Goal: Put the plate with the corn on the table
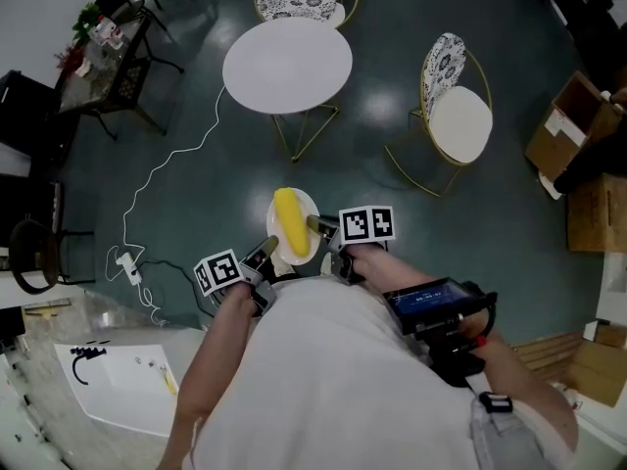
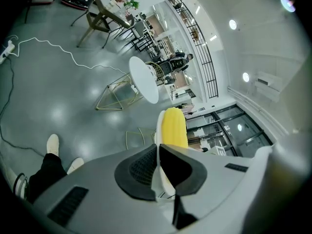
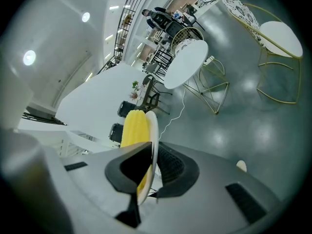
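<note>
Yellow corn (image 1: 291, 223) lies on the plate (image 1: 310, 204), held in the air above the floor, well short of the table (image 1: 287, 62). Left gripper (image 1: 268, 254) and right gripper (image 1: 319, 228) each clamp opposite rims. I'd keep both level and move them together, or the corn may roll.

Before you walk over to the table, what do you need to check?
1. Left gripper shut on the plate rim: ok.
2. Right gripper shut on the opposite rim: ok.
3. Corn lying on the plate: ok.
4. Table top has room for the plate: ok.
5. Cable on the floor lies left of the way: ok.
6. Plate held level: cannot tell.
</note>
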A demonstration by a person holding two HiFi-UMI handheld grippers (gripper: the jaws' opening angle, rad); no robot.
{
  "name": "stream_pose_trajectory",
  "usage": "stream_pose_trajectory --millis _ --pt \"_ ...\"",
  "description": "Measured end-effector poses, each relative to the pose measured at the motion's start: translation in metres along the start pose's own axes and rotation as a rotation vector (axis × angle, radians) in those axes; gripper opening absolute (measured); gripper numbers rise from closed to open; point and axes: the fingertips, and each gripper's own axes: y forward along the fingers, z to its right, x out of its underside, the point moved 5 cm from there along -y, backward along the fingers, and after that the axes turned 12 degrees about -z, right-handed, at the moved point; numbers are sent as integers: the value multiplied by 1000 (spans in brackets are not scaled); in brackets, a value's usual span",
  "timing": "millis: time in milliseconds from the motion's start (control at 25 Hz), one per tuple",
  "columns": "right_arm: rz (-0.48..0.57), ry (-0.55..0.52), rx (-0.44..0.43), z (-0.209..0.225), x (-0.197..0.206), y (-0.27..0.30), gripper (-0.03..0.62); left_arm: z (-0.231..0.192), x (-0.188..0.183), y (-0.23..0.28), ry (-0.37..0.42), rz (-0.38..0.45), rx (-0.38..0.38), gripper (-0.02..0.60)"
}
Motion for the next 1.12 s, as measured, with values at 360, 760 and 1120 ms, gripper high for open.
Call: stream_pose_trajectory --millis 360,760,1120 --pt "6 8 5 2 -1 -1 34 0 -2 2 3 -15 -6 23" --pt "4 9 -8 2 -11 2 35 1 -11 4 4 -16 -22 23" --pt "8 18 -9 10 -20 -1 34 1 -17 15 -21 -12 -28 23"
